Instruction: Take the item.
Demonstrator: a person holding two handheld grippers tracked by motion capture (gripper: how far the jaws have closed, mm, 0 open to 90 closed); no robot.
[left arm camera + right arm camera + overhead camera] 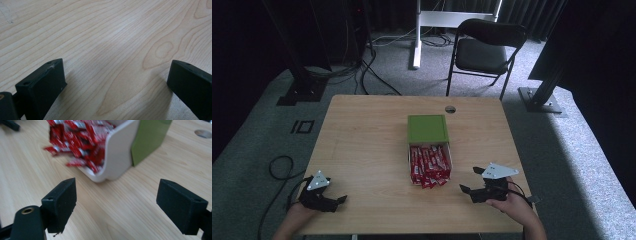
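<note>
A wooden worktop [362,145] stands on grey carpet, with a black folding chair [484,50] beyond its far edge. Near the worktop's middle sits a white tray [450,159] under a green lid [427,128] that covers its far part; red snack sachets [429,165] fill the uncovered near part and spill over the near edge. The left claw [341,200] rests at the near left corner, jaws wide apart, holding nothing. The right claw [468,181], near the tray's right side, is likewise spread wide and empty.

A white box [450,159] lies mid-table, full of red packets [429,165], some spilling over its near edge. Its green lid [427,128] covers the far half.
</note>
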